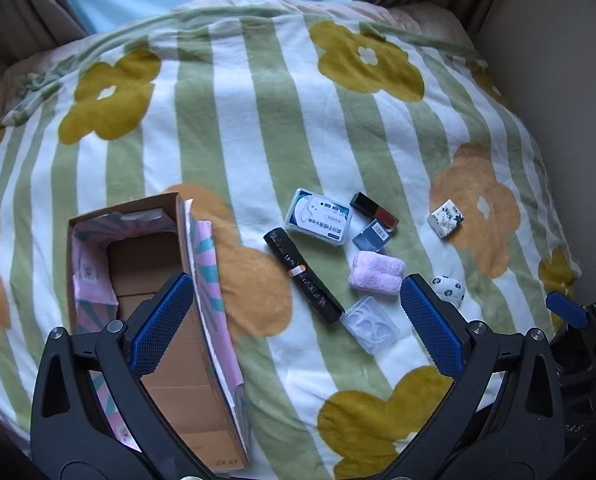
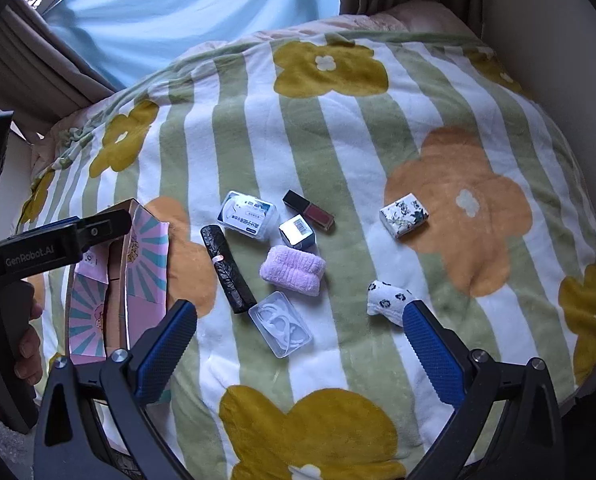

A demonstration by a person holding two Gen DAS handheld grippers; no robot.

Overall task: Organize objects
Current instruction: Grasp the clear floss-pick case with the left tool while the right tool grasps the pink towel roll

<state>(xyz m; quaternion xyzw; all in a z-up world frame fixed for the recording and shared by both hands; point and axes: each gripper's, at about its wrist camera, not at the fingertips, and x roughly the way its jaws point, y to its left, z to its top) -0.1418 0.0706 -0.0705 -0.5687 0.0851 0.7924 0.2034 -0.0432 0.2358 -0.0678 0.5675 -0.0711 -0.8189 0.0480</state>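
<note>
An open, empty cardboard box (image 1: 157, 280) with pink flaps lies on the left of the blanket; it also shows in the right wrist view (image 2: 113, 264). Small items lie right of it: a black roll (image 1: 302, 276) (image 2: 227, 269), a white-blue floss box (image 1: 318, 216) (image 2: 247, 214), a red lip gloss (image 1: 374, 210) (image 2: 308, 212), a small silver-blue box (image 1: 372, 236) (image 2: 296, 232), a pink towel (image 1: 376, 272) (image 2: 293, 269), a clear plastic case (image 1: 370, 325) (image 2: 279, 329), a floral tissue pack (image 1: 445, 218) (image 2: 404, 216) and a patterned white sock (image 1: 450, 286) (image 2: 388, 300). My left gripper (image 1: 293, 320) is open above the box's right edge. My right gripper (image 2: 298, 340) is open, empty, above the clear case.
A green-striped flowered blanket (image 2: 338, 128) covers the bed. A light blue curtain (image 2: 177, 8) hangs behind it and a beige wall (image 1: 558, 80) runs along the right. My left gripper (image 2: 57, 240) and the hand holding it show at the left of the right wrist view.
</note>
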